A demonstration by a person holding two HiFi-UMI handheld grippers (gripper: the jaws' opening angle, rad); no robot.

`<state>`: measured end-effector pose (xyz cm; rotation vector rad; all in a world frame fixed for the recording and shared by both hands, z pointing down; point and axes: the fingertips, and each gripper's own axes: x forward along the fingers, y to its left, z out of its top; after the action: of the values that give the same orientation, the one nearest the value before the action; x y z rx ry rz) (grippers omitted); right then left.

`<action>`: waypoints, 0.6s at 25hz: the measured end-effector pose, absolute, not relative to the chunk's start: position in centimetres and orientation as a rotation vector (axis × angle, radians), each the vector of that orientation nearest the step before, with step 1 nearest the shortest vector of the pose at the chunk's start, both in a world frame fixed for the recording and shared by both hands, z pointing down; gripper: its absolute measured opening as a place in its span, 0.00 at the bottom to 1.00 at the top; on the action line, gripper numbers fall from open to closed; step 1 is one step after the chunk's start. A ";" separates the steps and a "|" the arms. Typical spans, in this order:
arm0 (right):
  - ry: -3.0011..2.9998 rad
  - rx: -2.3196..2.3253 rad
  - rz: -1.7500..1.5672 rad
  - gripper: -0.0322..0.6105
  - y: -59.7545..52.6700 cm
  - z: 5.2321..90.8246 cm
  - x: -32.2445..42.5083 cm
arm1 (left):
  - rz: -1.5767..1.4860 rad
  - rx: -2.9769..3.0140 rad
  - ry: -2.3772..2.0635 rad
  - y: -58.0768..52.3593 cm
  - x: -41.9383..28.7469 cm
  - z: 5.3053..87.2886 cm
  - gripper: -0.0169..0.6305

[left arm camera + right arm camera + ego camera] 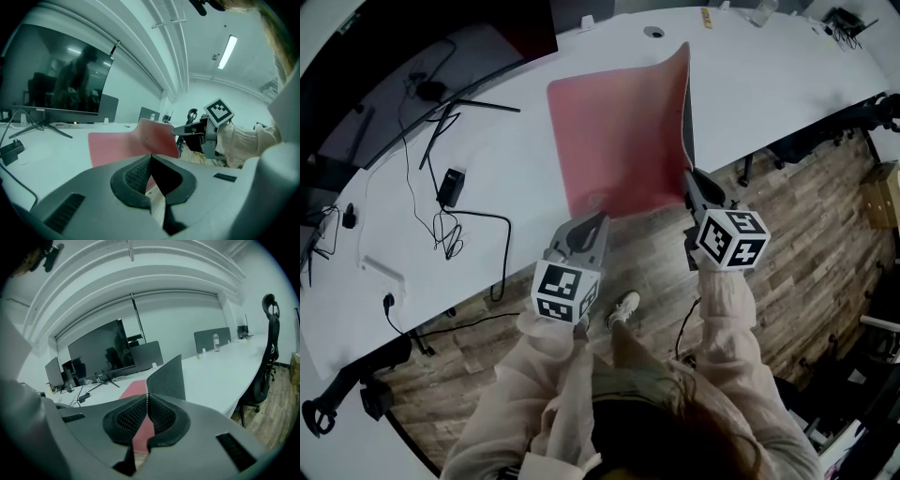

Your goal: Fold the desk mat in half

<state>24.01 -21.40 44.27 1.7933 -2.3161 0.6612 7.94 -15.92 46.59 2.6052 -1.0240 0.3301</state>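
The pink desk mat [609,141] lies on the white table [769,84]. Its right side is curled upward and shows the dark underside [166,378]. My right gripper [687,176] is shut on the mat's near right corner and holds it above the table; the mat's edge runs between its pads [148,401]. My left gripper [600,220] is at the mat's near edge close to the left corner. Its jaws are shut [150,158] with a pink sliver of mat between the pads. In the left gripper view the mat [117,145] rises toward the right gripper [176,132].
A large dark monitor [412,66] on a thin-legged stand [459,112] is at the far left. A power adapter [450,186] with loose cables lies left of the mat. An office chair [265,357] stands beside the table's right end, over wooden floor [806,216].
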 end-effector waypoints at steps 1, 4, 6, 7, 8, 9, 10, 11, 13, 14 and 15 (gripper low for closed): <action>-2.317 1.788 0.652 0.10 -21.3 44.2 23.5 | 0.329 2.601 -1.027 -15.8 7.4 46.7 0.06; -2.326 1.755 0.624 0.10 -21.1 44.2 21.6 | 0.327 2.587 -1.042 -15.6 5.9 47.0 0.06; -2.328 1.729 0.606 0.10 -20.9 44.3 20.4 | 0.322 2.581 -1.051 -15.5 5.1 47.1 0.06; -2.330 1.717 0.599 0.10 -20.8 44.3 19.8 | 0.319 2.578 -1.055 -15.5 4.7 47.2 0.06; -2.332 1.705 0.597 0.10 -20.7 44.4 19.1 | 0.318 2.576 -1.060 -15.4 4.3 47.2 0.07; -2.334 1.693 0.595 0.10 -20.6 44.6 18.5 | 0.317 2.573 -1.065 -15.3 3.9 47.2 0.06; -2.334 1.679 0.592 0.10 -20.5 44.8 17.8 | 0.317 2.570 -1.070 -15.2 3.5 47.3 0.06; -2.332 1.661 0.583 0.10 -20.4 45.0 17.2 | 0.316 2.567 -1.073 -15.1 3.1 47.3 0.06; -2.323 1.614 0.556 0.10 -20.1 45.7 15.8 | 0.315 2.560 -1.081 -15.0 2.5 47.5 0.06; -2.317 1.586 0.544 0.10 -19.9 46.2 15.0 | 0.314 2.557 -1.084 -14.9 2.2 47.6 0.06; -2.309 1.557 0.533 0.10 -19.7 46.8 14.2 | 0.315 2.553 -1.088 -14.8 1.9 47.7 0.06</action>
<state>14.19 -19.67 46.77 1.5567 -2.3089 0.5325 1.87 -14.76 47.72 2.5529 -1.0882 0.3148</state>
